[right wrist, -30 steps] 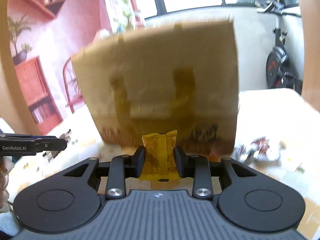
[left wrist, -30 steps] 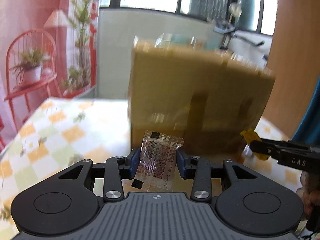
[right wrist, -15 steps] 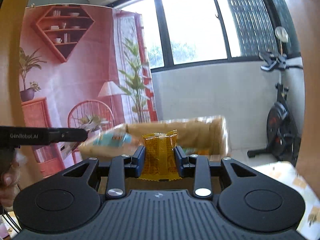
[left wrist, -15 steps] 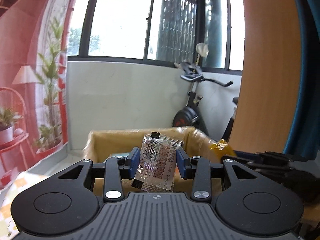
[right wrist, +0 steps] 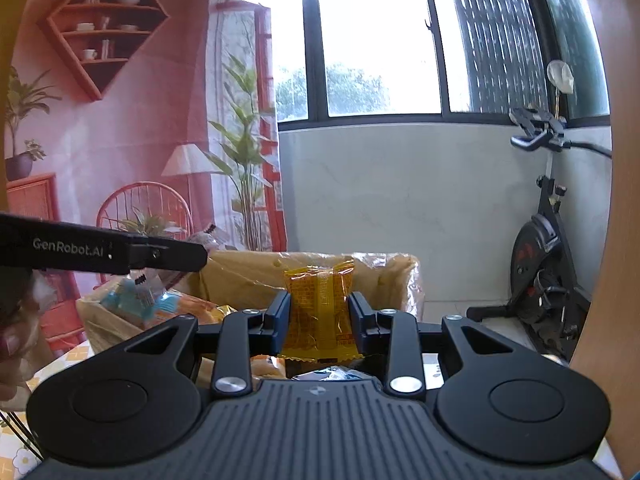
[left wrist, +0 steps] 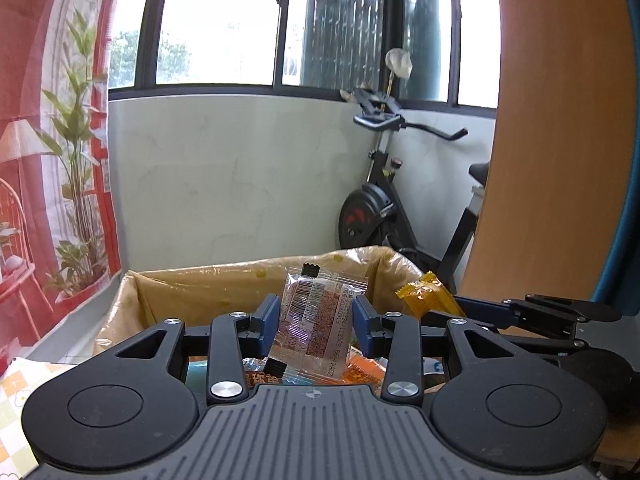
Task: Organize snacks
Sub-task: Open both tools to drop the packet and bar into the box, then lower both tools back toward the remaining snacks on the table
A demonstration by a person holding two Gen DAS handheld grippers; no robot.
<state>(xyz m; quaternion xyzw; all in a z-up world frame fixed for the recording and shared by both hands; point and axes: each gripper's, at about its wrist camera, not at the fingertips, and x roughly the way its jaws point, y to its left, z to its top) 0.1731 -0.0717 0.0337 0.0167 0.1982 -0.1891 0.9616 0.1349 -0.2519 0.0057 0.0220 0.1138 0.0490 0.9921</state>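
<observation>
Hovering above the cardboard box (left wrist: 208,284) rim, both packets clamped.

Two black two-finger grippers are counted, left (left wrist: 316,322) and right (right wrist: 320,316); one clear printed snack packet (left wrist: 318,320), one yellow snack packet (right wrist: 320,312), one brown cardboard box (left wrist: 208,286), one black exercise bike (left wrist: 384,200) are seen

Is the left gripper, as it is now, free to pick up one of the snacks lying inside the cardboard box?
Probably not yet. The left gripper jaws are already shut on a clear snack packet, held above the open cardboard box; it must drop that first.
</observation>
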